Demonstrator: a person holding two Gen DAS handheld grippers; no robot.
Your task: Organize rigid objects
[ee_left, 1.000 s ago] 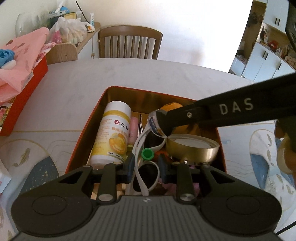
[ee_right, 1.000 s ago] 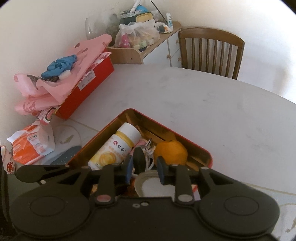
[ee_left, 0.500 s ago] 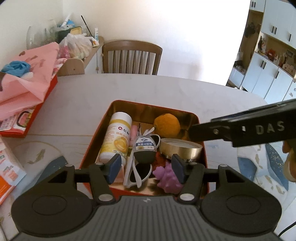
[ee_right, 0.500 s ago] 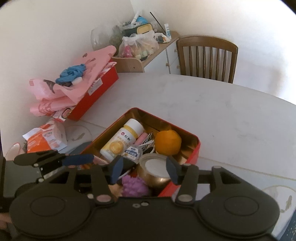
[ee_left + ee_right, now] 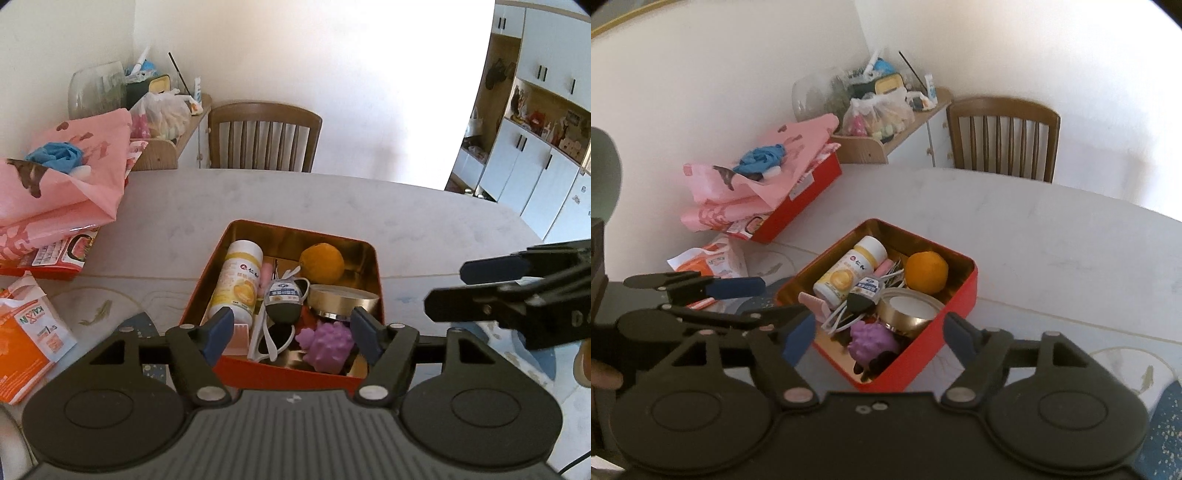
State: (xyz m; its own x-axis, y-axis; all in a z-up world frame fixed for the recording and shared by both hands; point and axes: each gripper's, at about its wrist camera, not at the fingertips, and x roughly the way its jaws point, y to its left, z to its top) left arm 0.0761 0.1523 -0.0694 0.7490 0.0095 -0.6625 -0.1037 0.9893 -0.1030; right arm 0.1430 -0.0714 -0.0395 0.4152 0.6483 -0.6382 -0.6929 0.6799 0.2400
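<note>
Fingers spread wide on both my grippers, nothing between them; both pairs have just been opening. My left gripper tilts down toward the near end of the red tin, its blue pads hanging above the near rim, touching nothing. My right gripper tilts down the same way over the tin's near corner, well clear of the contents. In the left view its fingers reach in from the right, off to the side of the tin. The tin sits on the counter. Inside lie a bottle, an orange, a gold tape roll, sunglasses, a purple spiky ball and a small pouch.
</note>
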